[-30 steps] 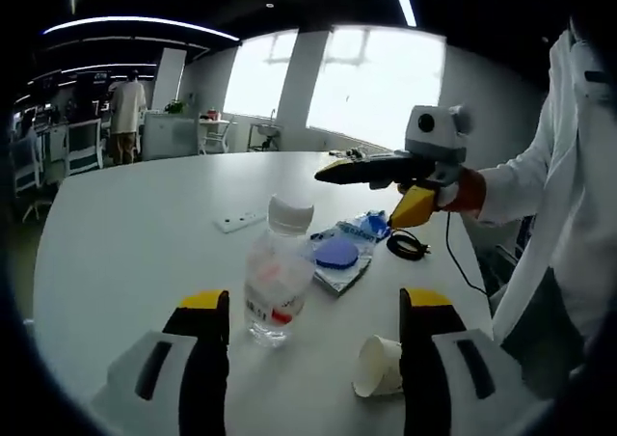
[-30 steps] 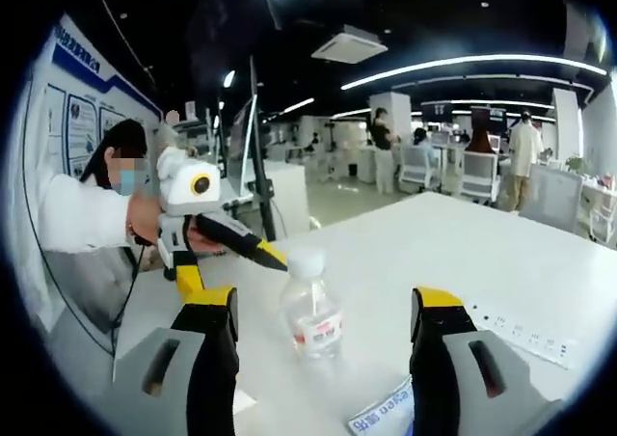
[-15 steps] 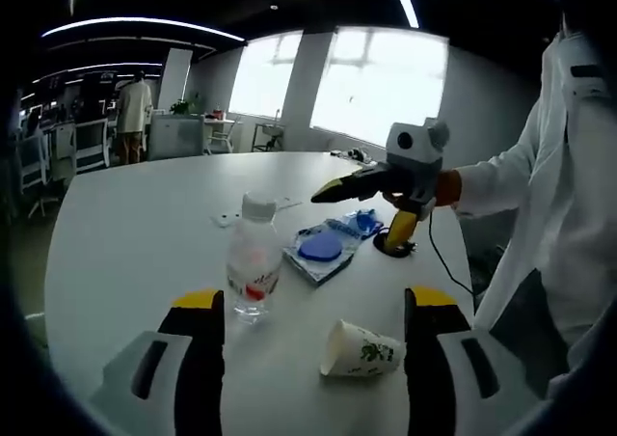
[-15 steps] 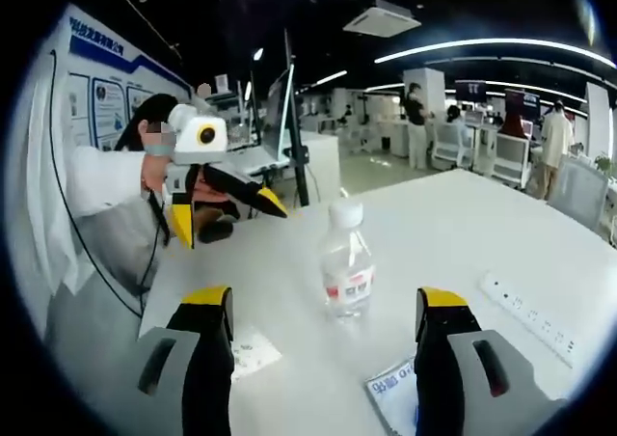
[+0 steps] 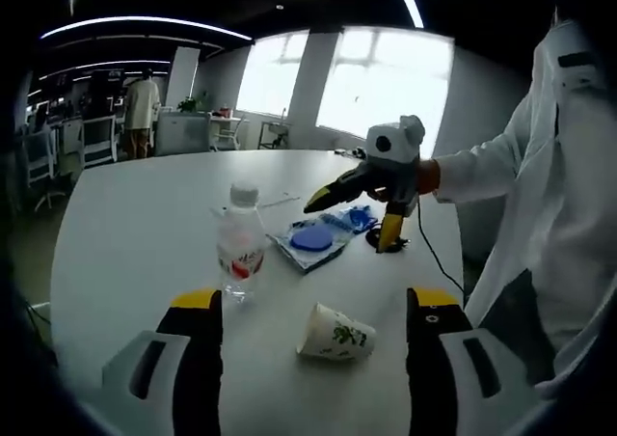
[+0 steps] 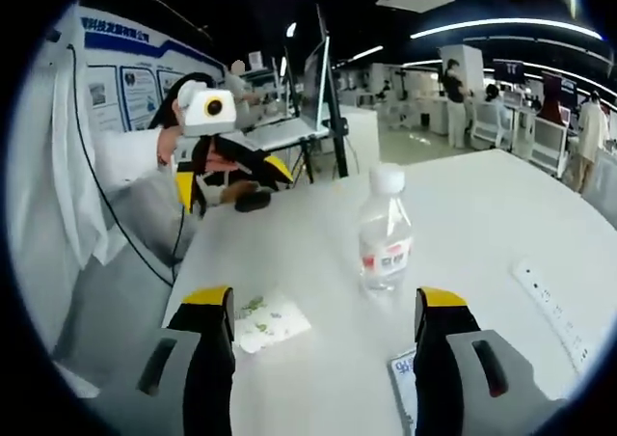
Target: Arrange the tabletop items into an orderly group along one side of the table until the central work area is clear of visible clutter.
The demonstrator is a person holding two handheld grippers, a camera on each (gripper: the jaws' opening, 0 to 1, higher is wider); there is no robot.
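Note:
A clear water bottle [image 5: 239, 246] with a white cap and red label stands upright on the white table [image 5: 125, 233]. A printed paper cup [image 5: 335, 333] lies on its side between my left gripper's [image 5: 314, 299] open jaws, nearer the right one, untouched. Beyond it lies a blue packet [image 5: 313, 240] with a round blue item on top. My right gripper [image 5: 347, 224] hovers over the packet. In the right gripper view, the bottle [image 6: 385, 238] stands ahead of my open right gripper [image 6: 323, 296], the cup [image 6: 273, 322] lies near its left jaw, and the left gripper [image 6: 234, 183] is held across the table.
A coiled black cable [image 5: 386, 243] lies by the packet at the table's edge. A white power strip [image 6: 554, 311] lies on the right. The person in a white coat [image 5: 540, 214] stands at the table's edge. Desks, chairs and people fill the room behind.
Both grippers have drawn back from the bottle, which now looks smaller and farther away. The cup has come fully into both views. The items have stayed where they were on the table.

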